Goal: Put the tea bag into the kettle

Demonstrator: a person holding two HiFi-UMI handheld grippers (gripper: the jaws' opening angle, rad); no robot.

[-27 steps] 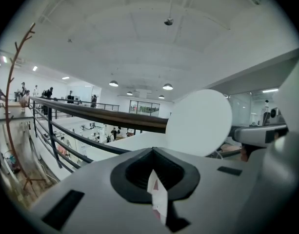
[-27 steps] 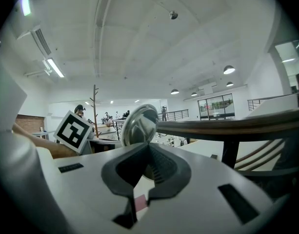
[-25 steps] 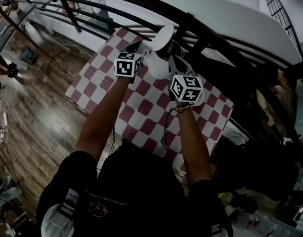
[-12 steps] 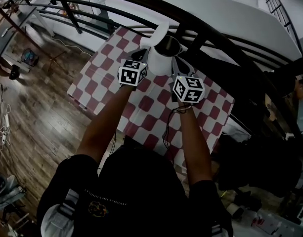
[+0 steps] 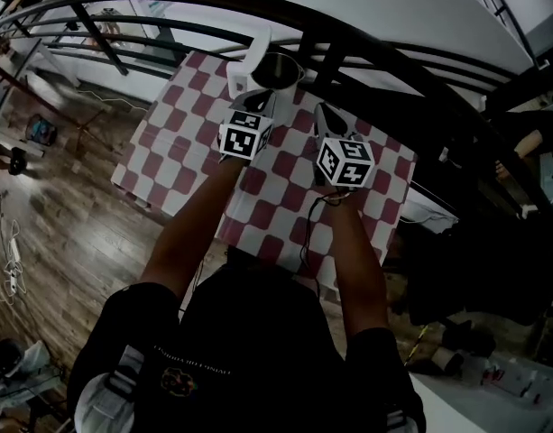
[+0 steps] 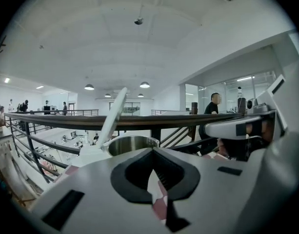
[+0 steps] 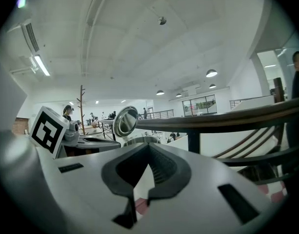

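Note:
A white kettle [image 5: 247, 85] stands near the far edge of the checkered table [image 5: 285, 188], its lid [image 5: 255, 47] tipped up and its steel mouth [image 5: 278, 67] open. My left gripper [image 5: 259, 100] is shut just short of the kettle, which fills the middle of the left gripper view as a steel rim [image 6: 133, 144] and a raised lid [image 6: 114, 117]. My right gripper [image 5: 322, 113] sits to the right of the kettle, also shut. In the right gripper view the kettle's lid [image 7: 125, 121] shows past my right gripper [image 7: 148, 146]. No tea bag shows in any view.
A dark curved railing [image 5: 366, 39] runs just behind the table and the kettle. Wooden floor [image 5: 59, 224] lies to the left, below the table's edge. The right gripper [image 6: 244, 128] shows at the right of the left gripper view; the left gripper's marker cube [image 7: 48, 128] shows in the right.
The kettle stood between the two grippers a second ago; it is now ahead of their tips, near the left one. Both hands shifted across the table, and the head view swung.

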